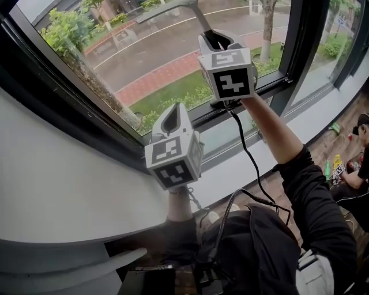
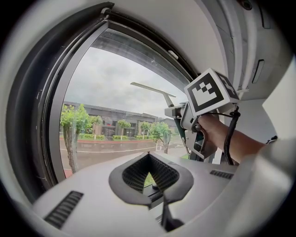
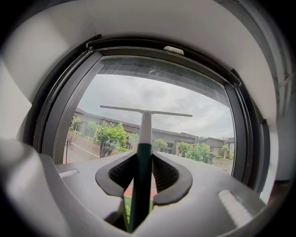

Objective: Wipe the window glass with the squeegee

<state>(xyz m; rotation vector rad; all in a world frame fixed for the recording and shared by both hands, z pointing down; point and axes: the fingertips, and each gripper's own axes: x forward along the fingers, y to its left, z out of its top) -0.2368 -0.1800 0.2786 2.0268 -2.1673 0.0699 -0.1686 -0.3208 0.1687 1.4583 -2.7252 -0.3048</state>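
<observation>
The squeegee point(image 1: 173, 7) has a grey T-shaped blade and a dark green handle point(image 3: 141, 171). My right gripper point(image 1: 218, 39) is shut on that handle and holds it up in front of the window glass point(image 1: 173, 57). In the right gripper view the blade point(image 3: 145, 111) lies level across the middle of the glass point(image 3: 162, 92); I cannot tell whether it touches the pane. My left gripper point(image 1: 173, 112) hangs lower and to the left, near the bottom of the frame, shut with nothing in it. The left gripper view shows its jaws point(image 2: 149, 157) closed, with the right gripper point(image 2: 178, 111) and squeegee point(image 2: 148, 87) beyond.
A black window frame point(image 1: 300, 34) borders the pane, with a second pane point(image 1: 328, 52) to its right. A white curved sill wall point(image 1: 57, 184) runs below the window. A black cable point(image 1: 248, 155) trails from the right gripper. A person point(image 1: 357, 167) sits on the floor at far right.
</observation>
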